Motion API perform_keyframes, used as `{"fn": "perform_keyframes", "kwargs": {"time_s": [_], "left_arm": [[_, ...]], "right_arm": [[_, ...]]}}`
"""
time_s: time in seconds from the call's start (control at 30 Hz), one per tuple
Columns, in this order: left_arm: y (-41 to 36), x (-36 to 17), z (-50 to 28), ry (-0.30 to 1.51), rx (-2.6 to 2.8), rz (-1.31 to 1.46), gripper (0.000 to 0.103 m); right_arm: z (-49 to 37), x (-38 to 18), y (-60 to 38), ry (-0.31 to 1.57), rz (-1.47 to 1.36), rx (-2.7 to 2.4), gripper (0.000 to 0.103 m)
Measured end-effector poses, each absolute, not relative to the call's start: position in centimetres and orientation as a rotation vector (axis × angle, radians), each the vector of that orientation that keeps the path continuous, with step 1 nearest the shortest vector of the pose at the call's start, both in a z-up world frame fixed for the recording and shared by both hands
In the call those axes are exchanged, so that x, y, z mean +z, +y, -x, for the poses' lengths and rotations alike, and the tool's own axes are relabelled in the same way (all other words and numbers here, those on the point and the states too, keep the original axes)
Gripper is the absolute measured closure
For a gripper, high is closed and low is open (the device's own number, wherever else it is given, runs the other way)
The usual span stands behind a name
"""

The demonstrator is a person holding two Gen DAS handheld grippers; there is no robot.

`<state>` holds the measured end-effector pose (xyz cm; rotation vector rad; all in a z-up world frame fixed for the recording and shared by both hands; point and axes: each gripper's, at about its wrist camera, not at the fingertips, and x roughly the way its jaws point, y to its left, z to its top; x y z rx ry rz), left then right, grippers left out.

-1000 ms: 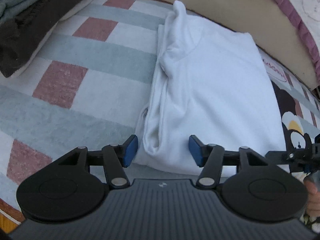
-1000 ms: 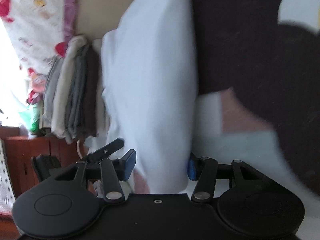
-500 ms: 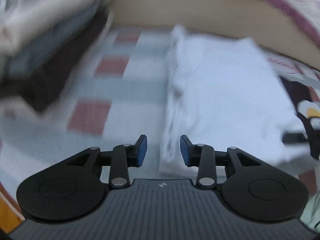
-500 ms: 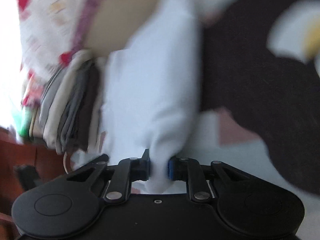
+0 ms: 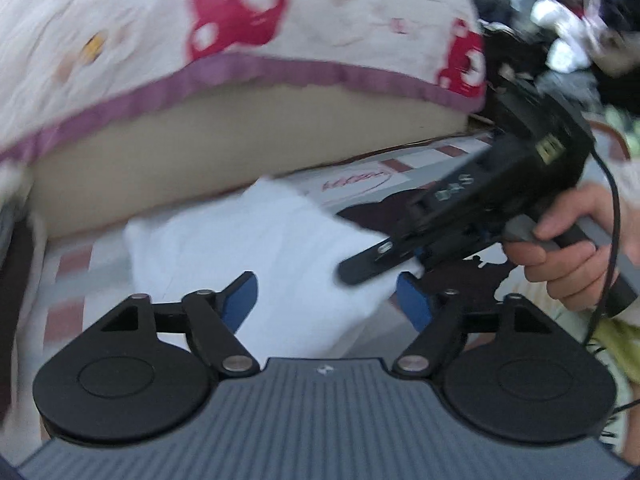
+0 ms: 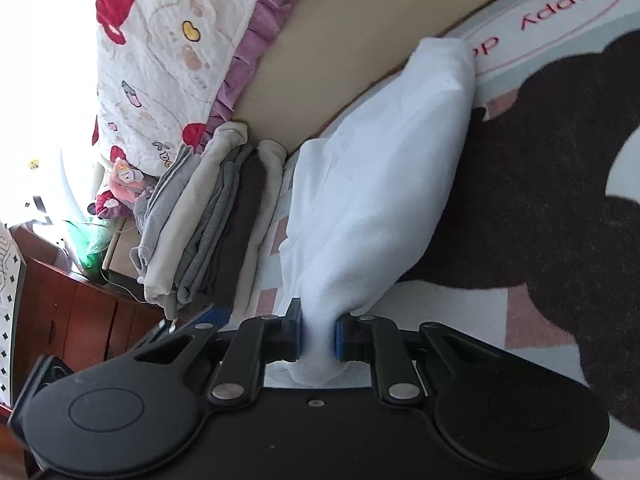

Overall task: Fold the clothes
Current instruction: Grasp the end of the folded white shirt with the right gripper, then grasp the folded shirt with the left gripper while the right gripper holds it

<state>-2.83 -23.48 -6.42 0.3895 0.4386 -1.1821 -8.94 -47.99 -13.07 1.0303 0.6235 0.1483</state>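
A folded white shirt lies on the patterned bed cover, its near end lifted. My right gripper is shut on the shirt's near edge, with the cloth bunched between the blue pads. In the left wrist view the shirt lies ahead, and the right gripper grips its right corner. My left gripper is open, its blue pads on either side of the shirt's near corner, not closed on it.
A stack of folded grey, beige and dark clothes stands left of the shirt. A white quilt with red prints and purple trim hangs over a beige mattress edge behind. A wooden cabinet is at far left.
The right gripper has closed on the shirt's edge and lifted it. The left gripper opened wider and swung its view up and to the right, toward the shirt's right corner.
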Motion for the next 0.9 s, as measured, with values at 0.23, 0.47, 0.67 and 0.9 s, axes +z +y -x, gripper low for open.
{"fn": "perform_keyframes", "kwargs": {"time_s": [0.23, 0.47, 0.67, 0.9], "left_arm": [[-27.7, -8.2, 4.3, 0.424, -1.149, -0.576, 0.022], [-30.9, -10.2, 4.4, 0.380, -0.935, -0.735, 0.083], [-29.8, -8.5, 2.4, 0.436, -0.906, -0.636, 0.088], [-28.0, -6.4, 1.1, 0.485, -0.907, -0.536, 0.088]], "right_arm": [[9.7, -12.8, -49.8, 0.555, -1.084, 0.198, 0.085], [9.9, -12.7, -50.2, 0.584, -1.093, 0.225, 0.080], [12.0, -11.9, -55.3, 0.521, -1.165, 0.102, 0.033], [2.6, -15.6, -60.7, 0.602, -1.254, 0.038, 0.033]]}}
